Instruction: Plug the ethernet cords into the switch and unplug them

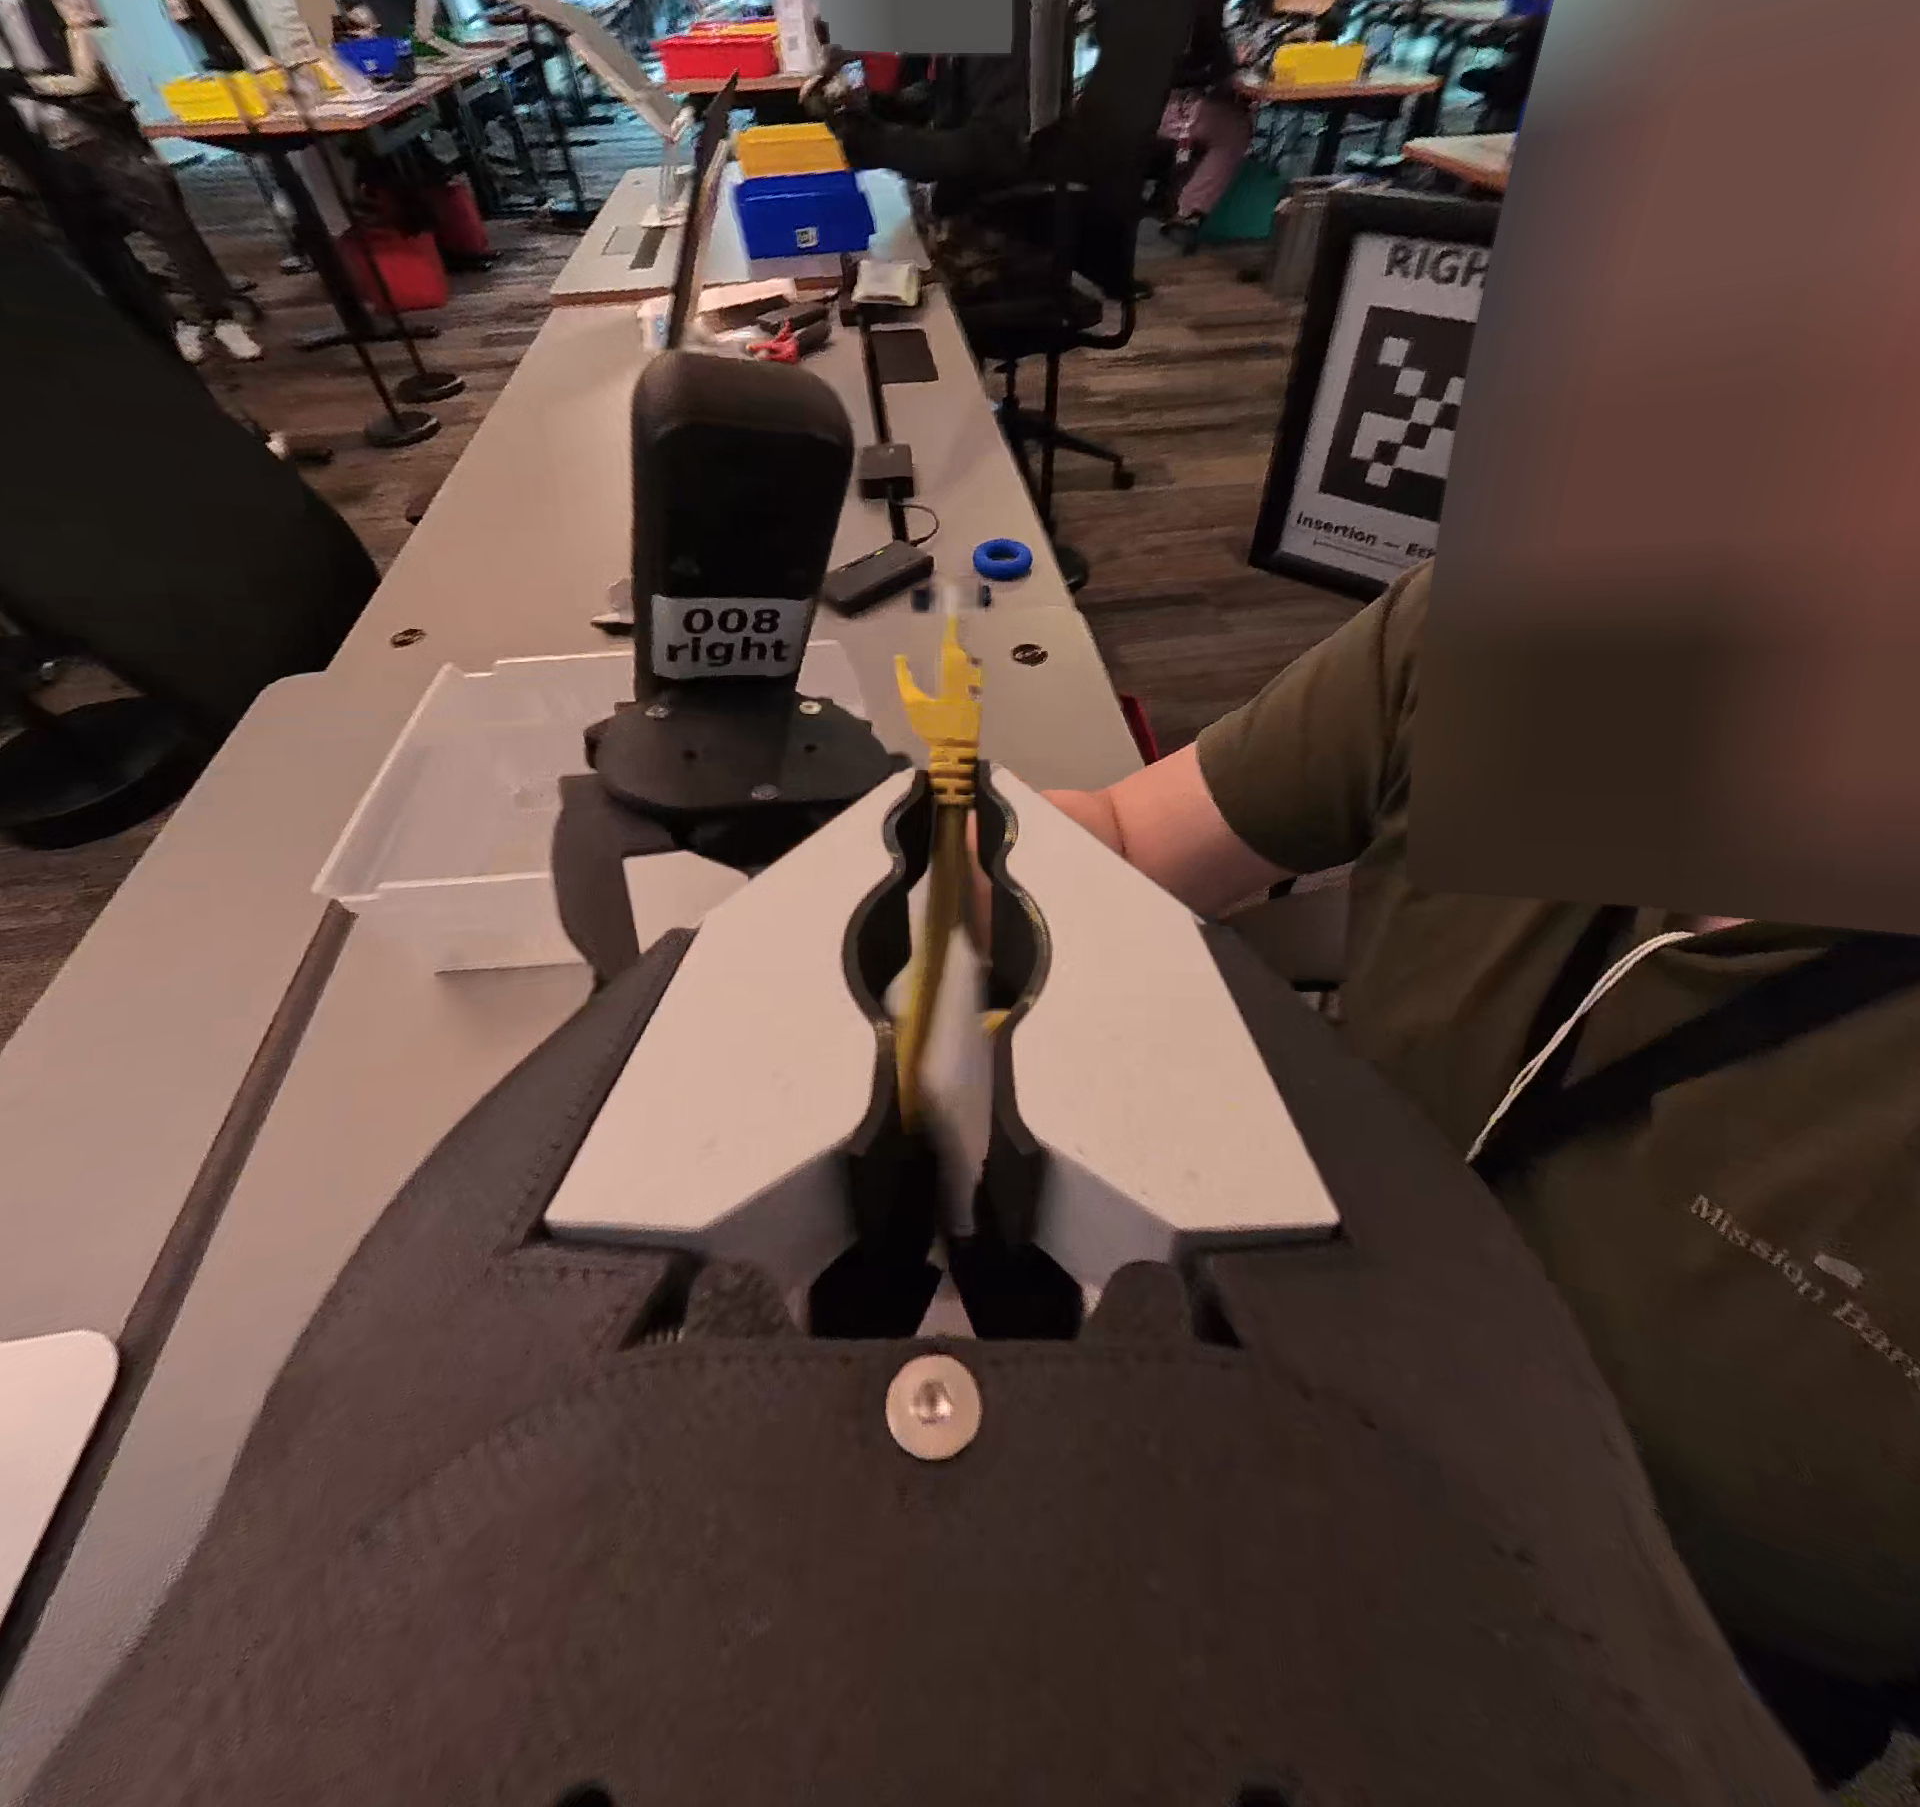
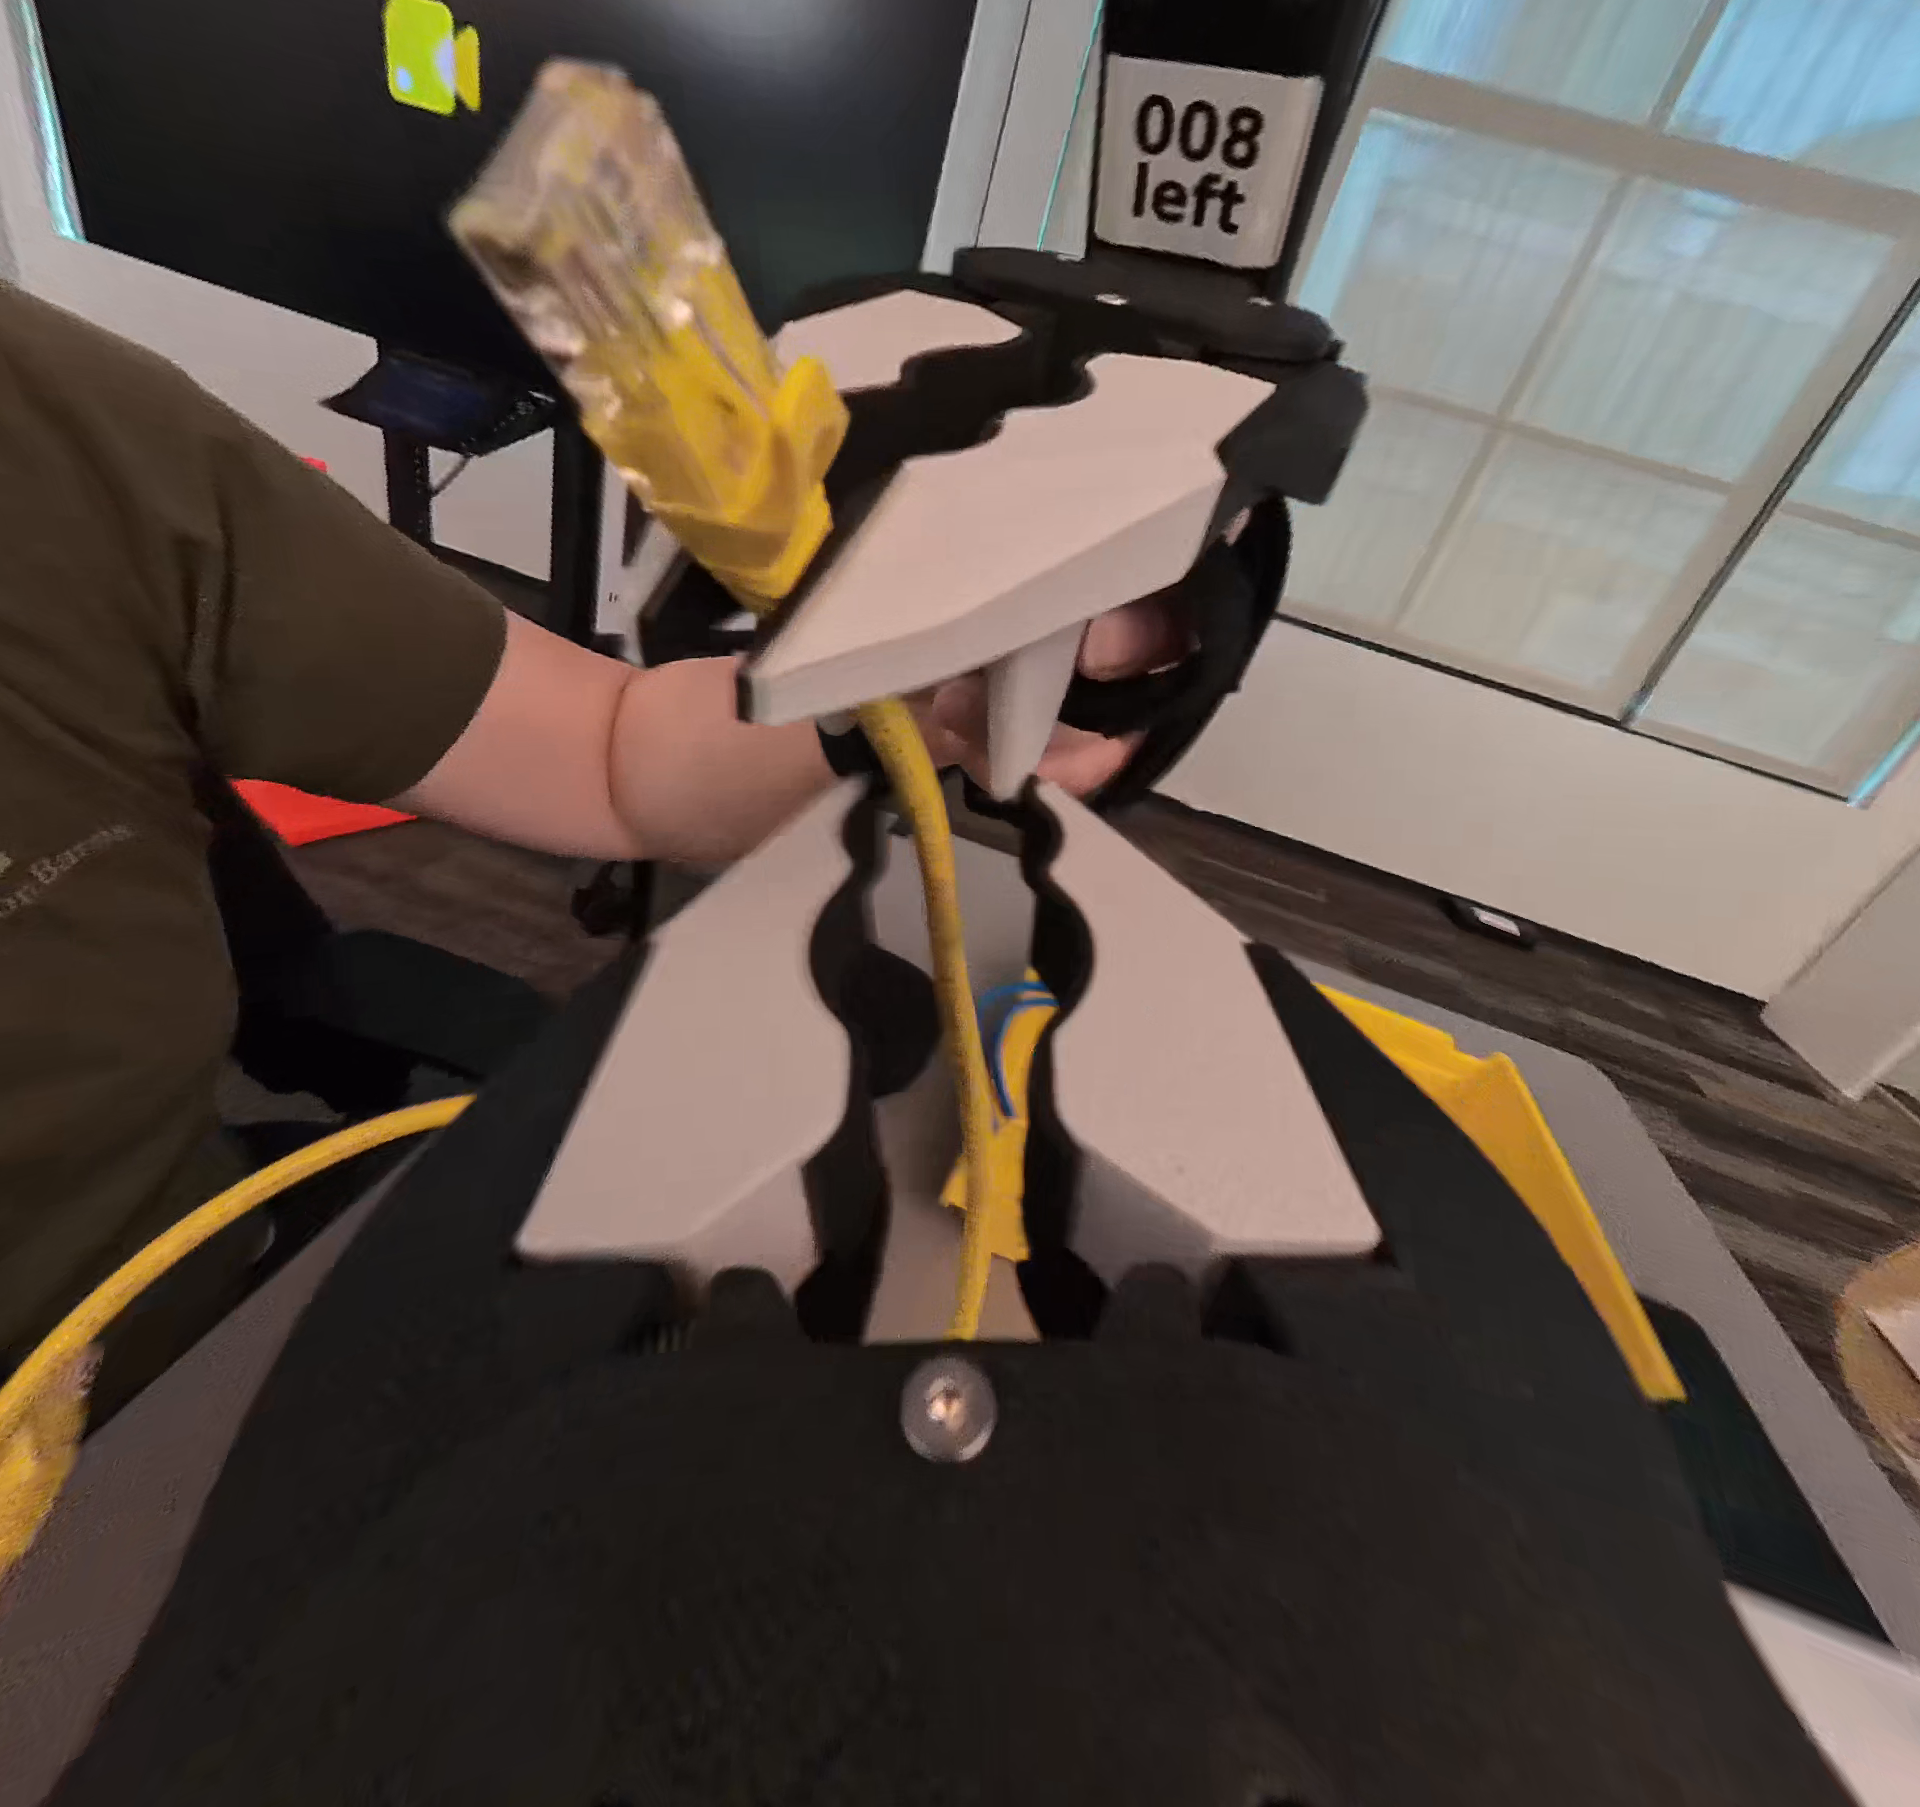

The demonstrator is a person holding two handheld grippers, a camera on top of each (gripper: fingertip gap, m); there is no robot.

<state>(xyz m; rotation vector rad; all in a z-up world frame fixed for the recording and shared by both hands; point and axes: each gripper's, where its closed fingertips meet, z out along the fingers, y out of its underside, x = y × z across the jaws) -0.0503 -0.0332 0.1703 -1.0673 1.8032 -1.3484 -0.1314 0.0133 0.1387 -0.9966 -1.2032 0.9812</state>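
Observation:
My left gripper (image 1: 951, 781) is shut on a yellow ethernet cord (image 1: 940, 926). Its clear-tipped plug (image 1: 940, 697) sticks out past the fingertips, held in the air. In the right wrist view the left gripper (image 2: 831, 531) is close ahead, with the plug (image 2: 623, 303) pointing up and to the left. The cord (image 2: 935, 926) hangs down from it and runs loosely between the fingers of my right gripper (image 2: 951, 791), which is open. The cord loops to the left to a second plug (image 2: 42, 1425). The right gripper's black handle (image 1: 727, 510) stands just ahead in the left wrist view. No switch is in view.
A clear plastic tray (image 1: 436, 822) lies on the long grey table (image 1: 499, 531), with a blue ring (image 1: 1003, 557) and small black devices (image 1: 878, 573) farther back. A yellow bin (image 2: 1455, 1113) lies under my right gripper. The person's arm (image 2: 675, 760) is at the left. My right fingertips sit around 9 cm from my left ones.

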